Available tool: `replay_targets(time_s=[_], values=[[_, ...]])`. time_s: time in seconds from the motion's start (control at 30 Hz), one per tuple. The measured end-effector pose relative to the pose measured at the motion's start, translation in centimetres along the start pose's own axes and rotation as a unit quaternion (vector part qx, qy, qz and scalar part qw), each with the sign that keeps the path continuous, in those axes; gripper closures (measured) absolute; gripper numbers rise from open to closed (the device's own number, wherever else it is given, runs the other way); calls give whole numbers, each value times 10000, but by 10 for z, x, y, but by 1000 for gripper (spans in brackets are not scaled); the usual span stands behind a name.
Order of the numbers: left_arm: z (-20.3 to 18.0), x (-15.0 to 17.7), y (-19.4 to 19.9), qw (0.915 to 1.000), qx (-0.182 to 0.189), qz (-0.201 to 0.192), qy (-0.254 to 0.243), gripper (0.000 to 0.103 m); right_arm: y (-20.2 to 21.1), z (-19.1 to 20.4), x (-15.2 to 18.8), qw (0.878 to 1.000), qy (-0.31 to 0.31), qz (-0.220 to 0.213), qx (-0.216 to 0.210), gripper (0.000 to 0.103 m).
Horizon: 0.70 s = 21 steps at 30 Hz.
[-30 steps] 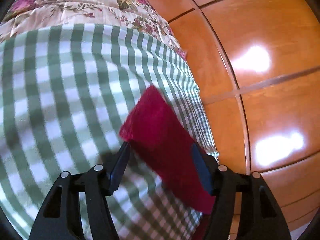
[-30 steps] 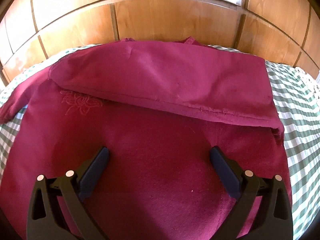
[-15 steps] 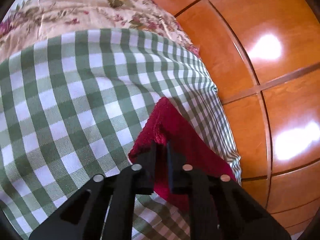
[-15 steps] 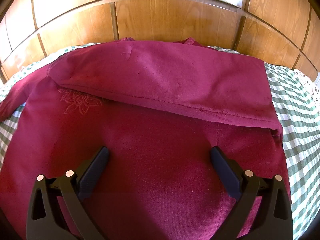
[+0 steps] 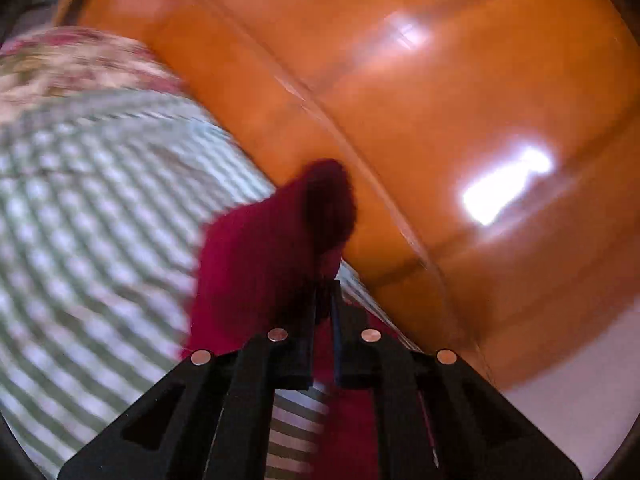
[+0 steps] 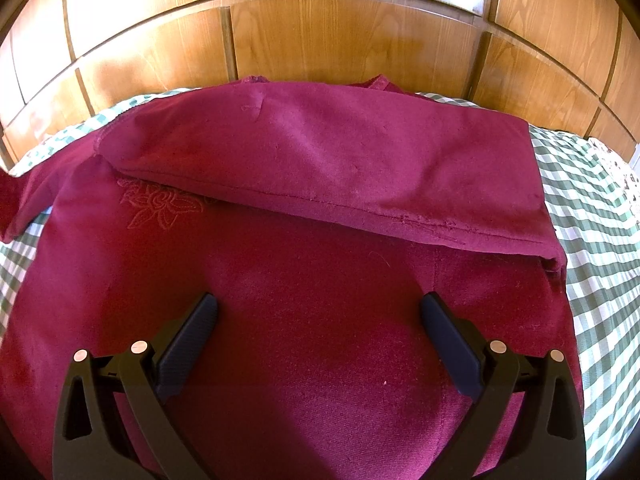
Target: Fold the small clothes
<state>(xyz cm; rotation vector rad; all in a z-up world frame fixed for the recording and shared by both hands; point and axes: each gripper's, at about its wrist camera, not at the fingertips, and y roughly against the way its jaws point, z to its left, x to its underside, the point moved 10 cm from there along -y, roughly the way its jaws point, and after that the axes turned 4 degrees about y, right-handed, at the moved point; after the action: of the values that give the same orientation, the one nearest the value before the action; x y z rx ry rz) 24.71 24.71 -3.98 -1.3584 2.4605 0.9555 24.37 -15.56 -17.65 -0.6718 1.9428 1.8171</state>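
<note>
Where the two wrist views take in the scene, one wooden panelled wall (image 6: 320, 40) fills the background beyond both pairs of tongs, its glossy boards divided by dark grooves. Below it lies one green-and-white checked cloth (image 6: 592, 240), spread under everything the tongs work on; in the left wrist view, which is blurred, it stretches away to the left of the tongs, and one floral bedcover (image 5: 80, 68) shows past its far edge.

One dark red garment (image 6: 320, 280) lies on the checked cloth, directly beneath and ahead of the right tongs (image 6: 320, 320). Its far part is folded over towards them, making one broad flap with a stitched hem, and one embroidered flower (image 6: 160, 208) sits ahead of the left finger. One sleeve trails off to the left.

The right tongs hang over the garment with their two fingers wide apart, nothing between them. The left tongs (image 5: 323, 292) are pressed together on one end of the red fabric, which stands bunched up above their tips, lifted off the cloth.
</note>
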Motion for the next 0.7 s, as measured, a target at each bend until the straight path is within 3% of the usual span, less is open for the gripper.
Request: replay_targets(time_s=[0.13,0.3,0.4,0.57,0.67,0.7], values=[[-63,66,-49,9940,329,763,-704,98,0,0,0,10000,-18,-6,-7,3],[-92,145,-96,9777,201,1504,-1450,91,0,0,-1,10000,-75,-21,-48,3],[-91,180,-101,9696,152,1799,-1652,69,-1,0,-2,9999,-107,-7,-93,3],[-62,208,-73,9631,-81,1851,-1951,68,4,5,-9,9993,-229,92,-291,3],[-34,212,-54,9623,-259,1826,-1998,68,16,27,-23,9926,-600,6,-1052,8],[-24,214,-49,9620,-341,1816,-2011,68,18,41,-28,9885,-626,26,-1376,16]])
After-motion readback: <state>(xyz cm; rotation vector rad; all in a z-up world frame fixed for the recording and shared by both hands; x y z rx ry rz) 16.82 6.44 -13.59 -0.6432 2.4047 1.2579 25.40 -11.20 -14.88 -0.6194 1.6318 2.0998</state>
